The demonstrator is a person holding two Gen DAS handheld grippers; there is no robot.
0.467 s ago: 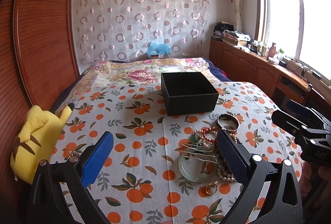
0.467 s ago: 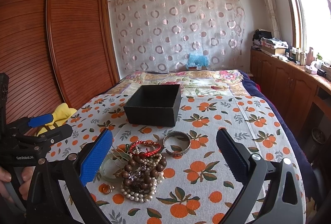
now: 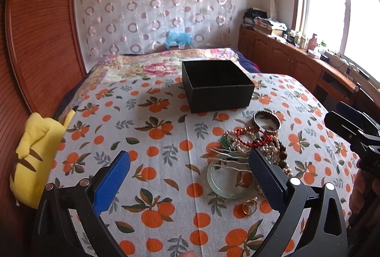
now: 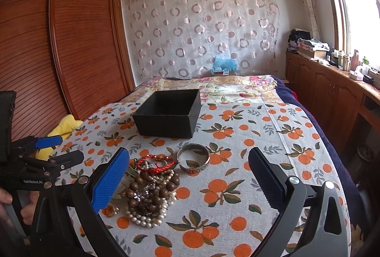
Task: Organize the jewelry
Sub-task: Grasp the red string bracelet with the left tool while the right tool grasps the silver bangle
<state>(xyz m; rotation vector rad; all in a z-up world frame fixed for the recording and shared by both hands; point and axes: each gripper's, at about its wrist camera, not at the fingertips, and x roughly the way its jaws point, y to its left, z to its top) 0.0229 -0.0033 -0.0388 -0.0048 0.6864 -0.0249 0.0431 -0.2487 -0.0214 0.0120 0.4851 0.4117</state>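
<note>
Both tools, left (image 3: 188, 172) and right (image 4: 188, 172), gape wide and empty; tangled jewelry pile (image 4: 152, 188) lies at six o'clock of black box (image 4: 168, 113).

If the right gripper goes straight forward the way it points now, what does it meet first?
Probably the metal bangle, which lies between the open fingers of the right gripper, with the black box behind it. Depth is unclear; it may pass above.
</note>
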